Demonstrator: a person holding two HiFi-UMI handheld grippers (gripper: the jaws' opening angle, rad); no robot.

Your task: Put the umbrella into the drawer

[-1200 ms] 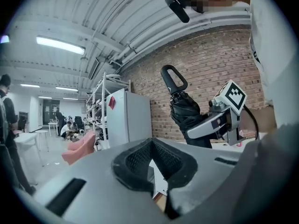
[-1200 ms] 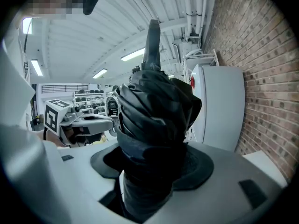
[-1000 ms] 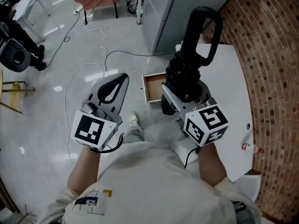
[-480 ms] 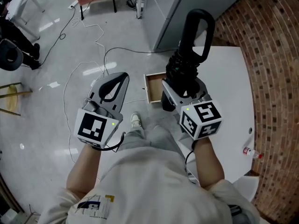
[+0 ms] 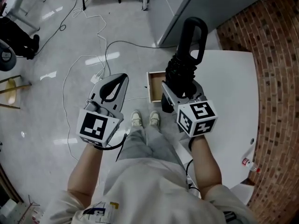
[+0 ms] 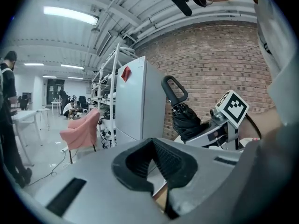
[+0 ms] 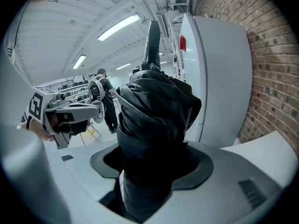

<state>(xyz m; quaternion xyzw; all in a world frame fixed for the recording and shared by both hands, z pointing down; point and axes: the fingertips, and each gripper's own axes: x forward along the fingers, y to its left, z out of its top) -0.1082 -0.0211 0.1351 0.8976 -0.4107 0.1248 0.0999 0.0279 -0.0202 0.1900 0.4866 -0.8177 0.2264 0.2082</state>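
A folded black umbrella (image 5: 187,62) stands upright with its loop handle on top. My right gripper (image 5: 180,88) is shut on its lower body, as the right gripper view shows with the umbrella (image 7: 154,120) filling the jaws (image 7: 149,171). A small wooden drawer (image 5: 156,86) stands open with a pale inside, just left of the umbrella, at the edge of the white table (image 5: 233,97). My left gripper (image 5: 122,80) hangs over the floor to the left of the drawer, shut with nothing in it. In the left gripper view, my left gripper (image 6: 156,171) has the umbrella (image 6: 184,120) to its right.
A grey cabinet (image 5: 187,6) stands behind the table and a brick wall (image 5: 275,78) runs along the right. White cables (image 5: 88,59) lie on the glossy floor. The person's shoes (image 5: 145,119) stand just before the drawer. A small bottle (image 5: 247,162) sits at the table's near edge.
Both grippers have come down together, the umbrella still in the right one. The person's shoes have come into view below the drawer.
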